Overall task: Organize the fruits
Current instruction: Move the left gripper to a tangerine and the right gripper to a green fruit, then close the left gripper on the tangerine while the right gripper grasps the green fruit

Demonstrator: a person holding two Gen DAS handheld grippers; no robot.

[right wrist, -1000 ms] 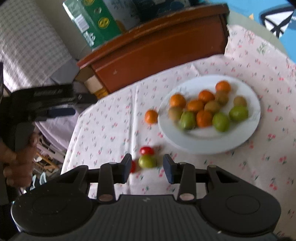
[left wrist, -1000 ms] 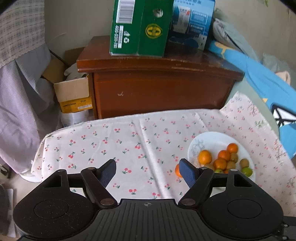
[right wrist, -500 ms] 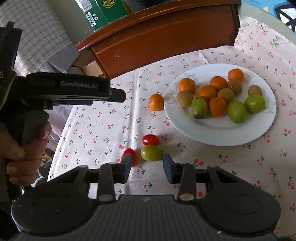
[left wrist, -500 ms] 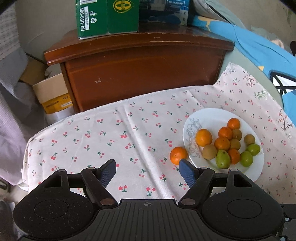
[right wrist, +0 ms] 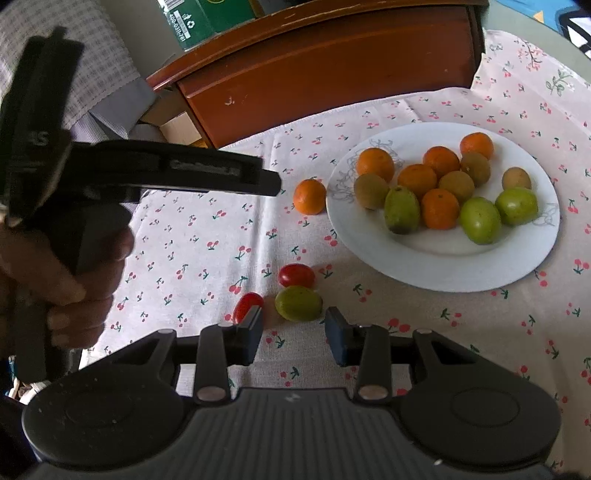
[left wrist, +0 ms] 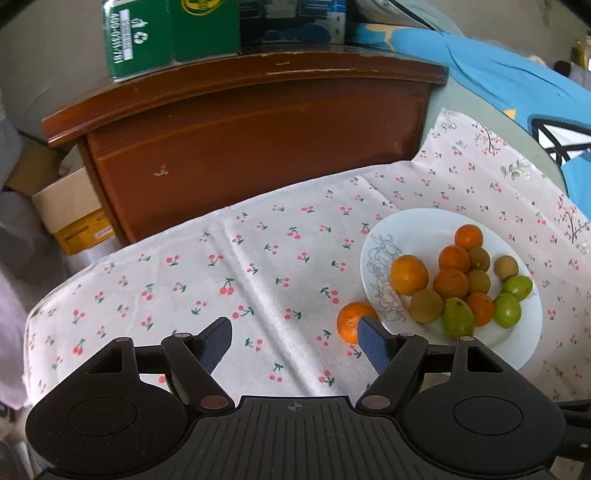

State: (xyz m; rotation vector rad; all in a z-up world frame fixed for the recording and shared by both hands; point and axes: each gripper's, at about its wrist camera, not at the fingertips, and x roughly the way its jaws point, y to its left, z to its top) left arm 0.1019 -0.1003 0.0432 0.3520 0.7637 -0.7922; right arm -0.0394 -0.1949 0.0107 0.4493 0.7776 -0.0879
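A white plate [right wrist: 443,266] holds several oranges, kiwis and green fruits; it also shows in the left wrist view [left wrist: 424,229]. A loose orange [right wrist: 309,196] lies on the cloth left of the plate, partly behind my left gripper's right fingertip [left wrist: 371,338] in the left wrist view [left wrist: 351,319]. A green fruit [right wrist: 298,303] and two red cherry tomatoes [right wrist: 296,275] [right wrist: 248,305] lie just ahead of my right gripper [right wrist: 293,332], which is open and empty. My left gripper [left wrist: 293,336] is open and empty above the cloth.
A cherry-print cloth [left wrist: 258,266] covers the table. A brown wooden cabinet [left wrist: 258,140] with green and blue boxes [left wrist: 170,33] stands behind it. A cardboard box [left wrist: 70,214] sits on the floor at left. Blue bedding [left wrist: 517,85] lies at right.
Both grippers have moved forward and lower toward the table. The loose orange now sits at my left gripper's right fingertip. The green fruit is closer to my right fingers.
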